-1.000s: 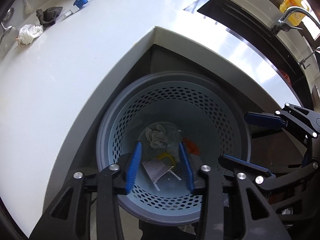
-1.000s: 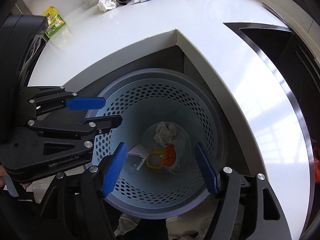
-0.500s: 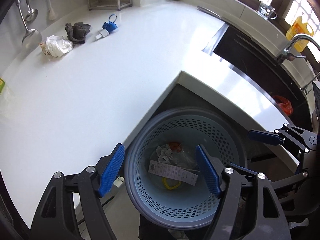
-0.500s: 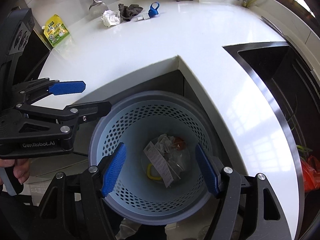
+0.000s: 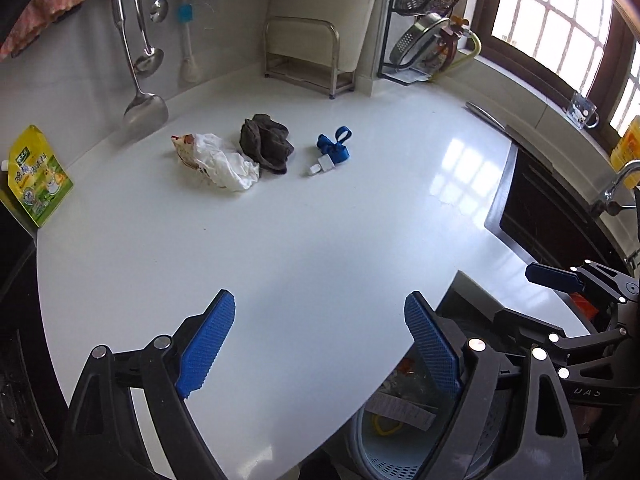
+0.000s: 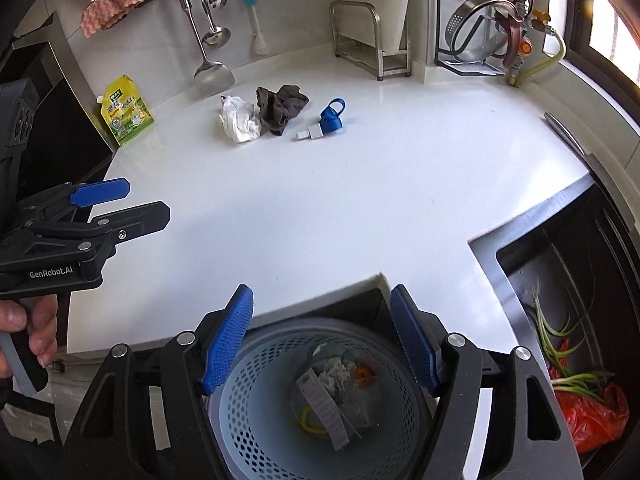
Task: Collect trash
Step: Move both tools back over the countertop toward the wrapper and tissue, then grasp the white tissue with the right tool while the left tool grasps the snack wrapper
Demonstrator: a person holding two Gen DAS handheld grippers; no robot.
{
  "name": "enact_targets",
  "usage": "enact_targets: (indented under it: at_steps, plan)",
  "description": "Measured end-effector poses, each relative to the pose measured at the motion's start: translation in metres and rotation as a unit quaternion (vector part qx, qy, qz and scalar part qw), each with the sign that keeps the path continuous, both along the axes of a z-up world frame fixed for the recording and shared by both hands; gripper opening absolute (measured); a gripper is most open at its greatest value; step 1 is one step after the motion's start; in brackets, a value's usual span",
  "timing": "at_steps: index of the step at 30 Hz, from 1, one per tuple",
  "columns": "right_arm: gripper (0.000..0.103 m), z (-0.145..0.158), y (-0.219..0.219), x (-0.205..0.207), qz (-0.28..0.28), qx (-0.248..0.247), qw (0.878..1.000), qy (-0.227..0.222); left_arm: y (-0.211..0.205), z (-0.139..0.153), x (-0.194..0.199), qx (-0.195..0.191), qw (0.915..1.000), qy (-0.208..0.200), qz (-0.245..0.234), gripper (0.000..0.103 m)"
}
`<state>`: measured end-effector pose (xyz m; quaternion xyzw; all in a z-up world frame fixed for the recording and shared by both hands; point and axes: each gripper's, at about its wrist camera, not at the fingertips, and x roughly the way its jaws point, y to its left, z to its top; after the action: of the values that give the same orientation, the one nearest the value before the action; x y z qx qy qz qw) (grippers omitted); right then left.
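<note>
A crumpled white wrapper [image 5: 218,160] [image 6: 239,120], a dark grey rag [image 5: 266,146] [image 6: 282,108] and a blue cap with a small white piece [image 5: 334,150] [image 6: 330,118] lie together at the far side of the white counter [image 5: 320,240]. A perforated blue bin [image 6: 320,412] [image 5: 384,456] stands on the floor below the counter corner, with a receipt, crumpled paper, a yellow ring and an orange scrap inside. My left gripper [image 5: 320,344] is open and empty over the counter's near edge. My right gripper [image 6: 320,340] is open and empty above the bin.
A yellow-green pouch [image 5: 36,178] leans at the counter's left end. Ladles [image 6: 208,40] hang on the back wall. A metal rack [image 6: 370,36] and a dish rack [image 6: 492,28] stand at the back. A dark sink [image 6: 568,300] at right holds green onions and a red bag [image 6: 588,416].
Both grippers have risen and tilted up from the bin toward the counter. The left gripper opened after dropping a receipt into the bin. The far trash pile has come into fuller view.
</note>
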<state>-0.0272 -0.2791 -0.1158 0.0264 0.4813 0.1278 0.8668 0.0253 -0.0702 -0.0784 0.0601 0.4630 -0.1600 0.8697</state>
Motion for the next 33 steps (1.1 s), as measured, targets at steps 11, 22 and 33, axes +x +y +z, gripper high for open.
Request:
enact_targets:
  at_steps: [11, 22, 33]
  plan:
    - [0.068, 0.014, 0.033, 0.089, 0.012, 0.047, 0.999, -0.022, 0.052, 0.008, 0.058, -0.008, 0.9985, -0.014, 0.053, 0.086]
    - [0.058, -0.003, 0.137, 0.181, 0.107, 0.048, 0.993, -0.025, 0.117, -0.001, 0.097, 0.002, 0.9951, -0.01, 0.098, 0.086]
    - [0.049, -0.054, 0.191, 0.259, 0.126, 0.001, 0.992, 0.001, 0.163, -0.013, 0.133, -0.005, 0.9917, -0.001, 0.128, 0.087]
